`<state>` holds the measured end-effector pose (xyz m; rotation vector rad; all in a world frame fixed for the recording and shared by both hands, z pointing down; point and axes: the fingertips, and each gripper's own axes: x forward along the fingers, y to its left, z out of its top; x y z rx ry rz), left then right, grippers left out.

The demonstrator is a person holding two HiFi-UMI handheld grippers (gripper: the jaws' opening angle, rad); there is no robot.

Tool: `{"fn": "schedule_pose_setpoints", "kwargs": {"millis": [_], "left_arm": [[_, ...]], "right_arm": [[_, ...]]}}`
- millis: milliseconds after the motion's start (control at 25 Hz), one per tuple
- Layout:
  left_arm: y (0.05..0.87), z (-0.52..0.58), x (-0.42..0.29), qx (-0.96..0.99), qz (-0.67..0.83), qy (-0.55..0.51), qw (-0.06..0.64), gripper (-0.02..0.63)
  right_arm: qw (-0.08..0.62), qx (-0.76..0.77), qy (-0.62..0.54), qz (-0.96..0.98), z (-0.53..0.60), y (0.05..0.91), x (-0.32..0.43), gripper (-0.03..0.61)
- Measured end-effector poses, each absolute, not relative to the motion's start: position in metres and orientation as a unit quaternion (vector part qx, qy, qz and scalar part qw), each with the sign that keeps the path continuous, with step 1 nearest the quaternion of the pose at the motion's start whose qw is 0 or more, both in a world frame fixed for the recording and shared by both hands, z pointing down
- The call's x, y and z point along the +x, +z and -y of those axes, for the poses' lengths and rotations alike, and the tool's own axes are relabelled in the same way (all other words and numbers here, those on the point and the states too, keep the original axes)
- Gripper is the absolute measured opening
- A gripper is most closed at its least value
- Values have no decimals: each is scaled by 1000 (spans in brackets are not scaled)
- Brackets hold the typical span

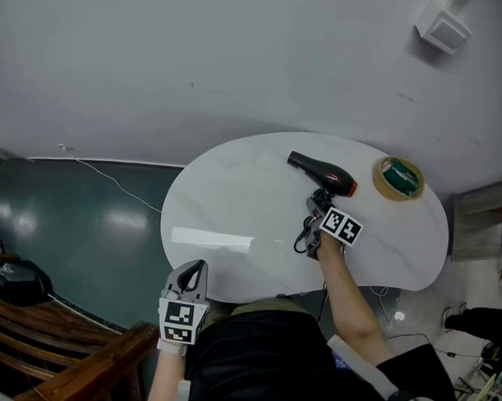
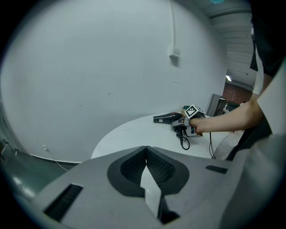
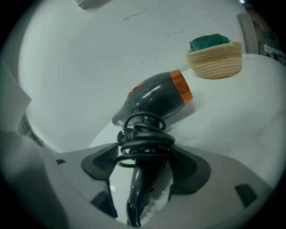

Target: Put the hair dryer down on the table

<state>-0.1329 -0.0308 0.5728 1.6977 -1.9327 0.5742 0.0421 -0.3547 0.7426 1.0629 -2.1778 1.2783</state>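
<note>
1. While the hair dryer (image 1: 326, 176) lies on its side on the white table (image 1: 226, 196), at about 2 o'clock on the top, its handle (image 3: 142, 188) points back to 6 o'clock, toward the person.
2. The right gripper (image 1: 319, 208) sits at the handle w/ its jaws spread wide. The handle is btw the two pads (image 3: 99, 164), but gaps show beside it, so the pads don't squeeze it.
3. A black cord (image 3: 143, 138) is wound in loops round the top of the handle, right at the jaw tips.
4. In the head view the dryer's black front end points to 10 o'clock & its orange ring end to 4 o'clock.
5. A round woven basket (image 3: 214, 65) w/ a green thing (image 3: 209, 41) in it stands on the table at 3 o'clock of the dryer, near but not touching.
6. The left gripper (image 2: 145, 148) is well apart from all this, off the table edge at 7 o'clock, close to the person's body. Its jaws are pressed together at the tips & it is empty.
</note>
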Motion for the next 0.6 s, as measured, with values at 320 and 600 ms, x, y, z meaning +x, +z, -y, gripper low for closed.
{"fn": "schedule_pose_setpoints", "kwargs": {"millis": [320,600], "left_arm": [[573,31,-138,636,702,197,252,9],[571,41,-145,659,688,186,243,9]], "right_arm": [[201,390,458,773,343,741,54,351],[194,400,449,775,326,725,70,350]]}}
